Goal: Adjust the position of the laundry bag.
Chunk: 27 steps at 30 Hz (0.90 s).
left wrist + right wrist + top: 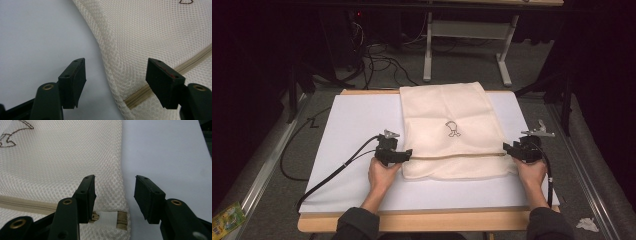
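Mesh laundry bag (451, 131), cream, flat on white table cover (357, 125), far edge reaching the back edge of the table. Small dark embroidered figure (453, 129) near bag centre. Beige zipper (457, 156) running straight across the bag near its near edge, from one side seam to the other.

Left gripper (408, 154) at left end of the zipper, held level in left hand (383, 173), pointing inward along the zipper line. Jaws wide apart in the left gripper view: bag side seam and zipper end (140, 96) between them, pads clear of the fabric, nothing gripped.

Right gripper (507, 148) at right end of the zipper, held in right hand (531, 172), pointing inward. Jaws fairly wide: bag corner, white tab (108, 218) and zipper end (122, 219) between them. Nothing clamped.
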Tool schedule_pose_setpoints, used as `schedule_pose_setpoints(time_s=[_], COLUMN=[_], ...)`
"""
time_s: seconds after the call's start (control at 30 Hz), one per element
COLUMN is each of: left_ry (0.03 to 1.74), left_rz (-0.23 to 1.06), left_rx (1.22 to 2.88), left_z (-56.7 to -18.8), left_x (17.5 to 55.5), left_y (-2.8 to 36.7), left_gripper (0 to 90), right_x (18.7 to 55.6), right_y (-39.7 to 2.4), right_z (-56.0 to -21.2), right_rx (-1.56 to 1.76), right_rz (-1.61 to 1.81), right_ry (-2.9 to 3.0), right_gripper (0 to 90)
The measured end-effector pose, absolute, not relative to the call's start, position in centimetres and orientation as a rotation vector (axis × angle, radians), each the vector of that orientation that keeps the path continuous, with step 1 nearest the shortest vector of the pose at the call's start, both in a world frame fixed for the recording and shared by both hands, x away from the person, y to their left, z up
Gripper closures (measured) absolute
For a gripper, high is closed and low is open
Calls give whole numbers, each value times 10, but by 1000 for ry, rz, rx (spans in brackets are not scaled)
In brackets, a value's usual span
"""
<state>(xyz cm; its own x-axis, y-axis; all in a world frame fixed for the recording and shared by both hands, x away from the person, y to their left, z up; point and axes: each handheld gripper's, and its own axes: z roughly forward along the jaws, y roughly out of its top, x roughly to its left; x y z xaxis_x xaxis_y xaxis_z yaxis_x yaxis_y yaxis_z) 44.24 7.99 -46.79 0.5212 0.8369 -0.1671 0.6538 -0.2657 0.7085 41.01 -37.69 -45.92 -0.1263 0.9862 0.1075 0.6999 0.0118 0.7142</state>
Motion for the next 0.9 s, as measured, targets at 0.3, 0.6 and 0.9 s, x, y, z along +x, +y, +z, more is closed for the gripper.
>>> schedule_pose_setpoints(time_s=[0.3, 0.6, 0.9], left_ry=[1220, 1209, 1176], left_rz=[301, 355, 427], left_rx=[1999, 2022, 2065], left_z=[-476, -478, -478], left_x=[445, 445, 444], left_y=[74, 68, 68], left_gripper=[365, 409, 550], right_x=[415, 418, 420], right_y=[-377, -374, -371], right_z=[-465, -469, -470], right_rx=[1751, 1748, 1700], right_rz=[878, 851, 802], right_ry=[1882, 1911, 1948], right_gripper=[585, 650, 753])
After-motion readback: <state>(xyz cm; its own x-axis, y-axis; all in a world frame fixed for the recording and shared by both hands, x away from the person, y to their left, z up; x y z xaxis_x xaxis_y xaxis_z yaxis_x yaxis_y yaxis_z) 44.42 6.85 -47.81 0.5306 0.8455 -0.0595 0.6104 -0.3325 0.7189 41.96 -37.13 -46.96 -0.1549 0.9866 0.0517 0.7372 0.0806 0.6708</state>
